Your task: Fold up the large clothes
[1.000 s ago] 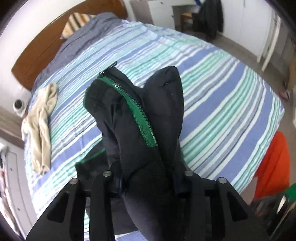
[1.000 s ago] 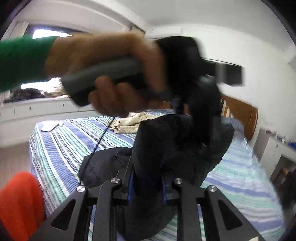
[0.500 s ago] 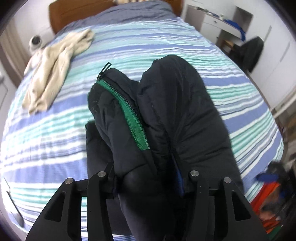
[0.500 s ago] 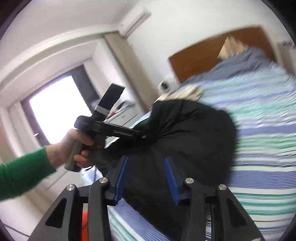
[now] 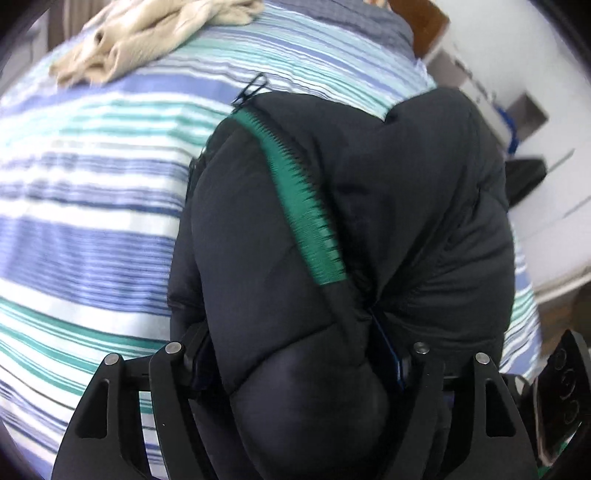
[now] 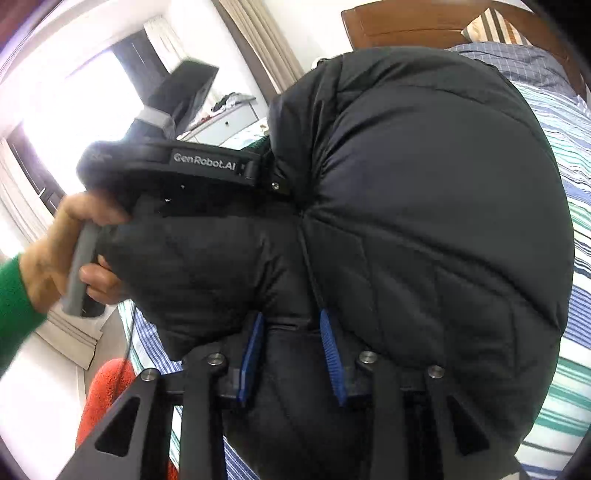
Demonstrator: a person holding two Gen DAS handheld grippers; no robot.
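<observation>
A black puffy jacket [image 5: 406,206] with a green zipper [image 5: 299,206] is bunched up over the striped bed [image 5: 92,229]. My left gripper [image 5: 295,354] has a thick roll of it between its fingers; the jaws are opening, and the fabric still fills the gap and creases at the right pad [image 5: 388,354]. My right gripper [image 6: 291,350] grips another fold between its blue pads [image 6: 332,354], and its jaws are closing on it. In the right wrist view the jacket [image 6: 424,221] bulges large, and a hand [image 6: 62,251] in a green sleeve holds the left gripper's handle.
A beige garment [image 5: 147,33] lies crumpled on the bed beyond the jacket. A wooden headboard [image 6: 424,26] and a pillow stand at the bed's far end. An orange cloth [image 6: 107,398] sits off the bed's near side. White cabinets [image 5: 535,110] line the right wall.
Both grippers have come down toward the bed with the jacket, and the left view has rolled. The left jaws stand wider; the right jaws widened, then narrowed on the fold.
</observation>
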